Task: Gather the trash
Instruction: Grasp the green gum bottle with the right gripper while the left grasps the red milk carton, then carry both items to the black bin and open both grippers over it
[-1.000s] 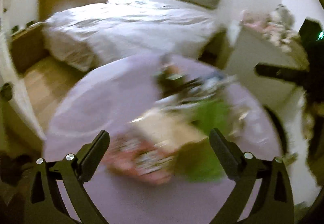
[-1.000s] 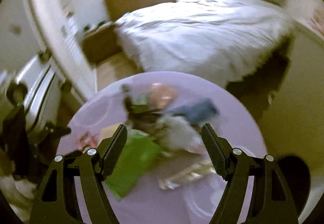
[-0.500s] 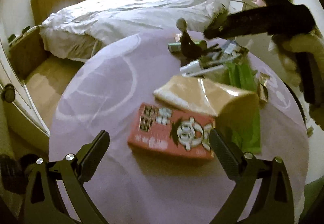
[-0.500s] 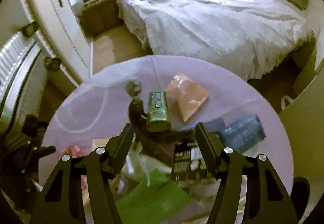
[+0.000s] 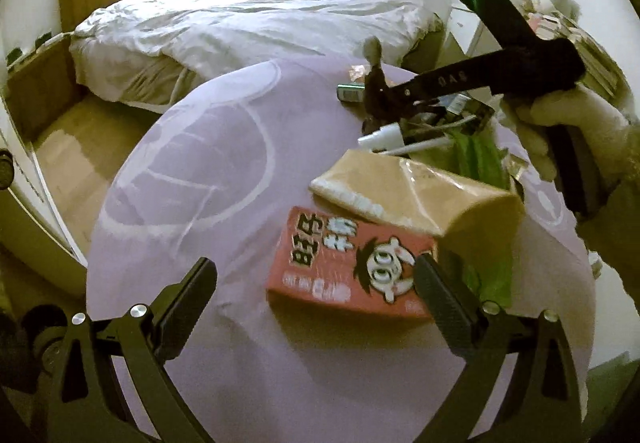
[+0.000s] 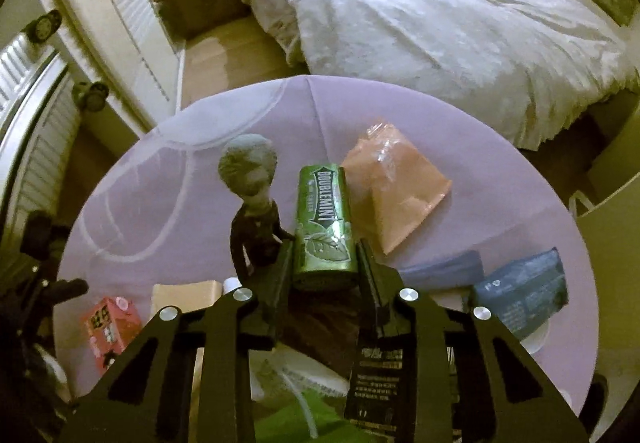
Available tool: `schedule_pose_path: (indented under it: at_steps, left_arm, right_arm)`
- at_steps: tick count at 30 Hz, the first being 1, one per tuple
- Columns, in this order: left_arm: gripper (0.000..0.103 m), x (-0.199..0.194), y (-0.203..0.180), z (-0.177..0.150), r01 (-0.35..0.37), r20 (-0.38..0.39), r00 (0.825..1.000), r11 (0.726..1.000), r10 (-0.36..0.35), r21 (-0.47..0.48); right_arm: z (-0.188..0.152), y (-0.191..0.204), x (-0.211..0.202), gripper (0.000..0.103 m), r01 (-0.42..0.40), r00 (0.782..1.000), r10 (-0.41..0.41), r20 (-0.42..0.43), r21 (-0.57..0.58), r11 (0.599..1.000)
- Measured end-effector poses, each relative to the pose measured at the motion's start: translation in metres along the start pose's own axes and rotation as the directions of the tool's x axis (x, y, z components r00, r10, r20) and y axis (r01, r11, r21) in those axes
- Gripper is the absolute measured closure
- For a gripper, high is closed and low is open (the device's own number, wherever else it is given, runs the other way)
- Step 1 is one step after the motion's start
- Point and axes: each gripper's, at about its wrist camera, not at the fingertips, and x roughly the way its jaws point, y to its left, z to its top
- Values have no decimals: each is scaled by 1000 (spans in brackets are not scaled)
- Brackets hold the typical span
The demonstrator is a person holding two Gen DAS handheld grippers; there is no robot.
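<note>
purple table (image 6: 400, 115): mint can (image 6: 325, 227) (in right tool (image 6: 324, 263))

I read "DOUBLEMINT" in white letters on a dark banner down the side of the green can (image 6: 325, 221). On the red box (image 5: 352, 269) large dark Chinese characters stand beside a cartoon face; I cannot make them out for certain. The black packet (image 6: 378, 379) carries small white print too fine to read. The blue pouch (image 6: 524, 293) has faint illegible marks.

figurine (image 6: 252, 211) left of gum can (image 6: 325, 227), pouch (image 6: 394, 195) right
</note>
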Motion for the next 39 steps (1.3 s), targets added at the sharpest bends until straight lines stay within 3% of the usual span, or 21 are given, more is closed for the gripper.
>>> schedule_pose_path:
  at_steps: [10,16,21,33,39]
  left_arm:
    - [5,2,-10,0,-14,1,1000,1000,14,21]
    - [6,-1,-32,0,-34,-8,999,997,34,76]
    - [5,9,-32,-5,-52,-52,997,997,55,56]
    - [9,-10,-11,0,39,12,999,998,-39,-56]
    - [10,-48,-37,35,137,100,986,990,-135,-14]
  right_arm:
    - [-32,-3,-70,71,-90,986,79,144,68,994]
    - [-51,-8,-99,71,-107,981,91,174,88,990]
    - [-65,-10,-110,71,-120,979,102,178,92,989]
    - [-90,-32,-134,71,-198,962,162,221,154,968]
    - [-107,-54,-157,71,-244,946,190,262,192,951]
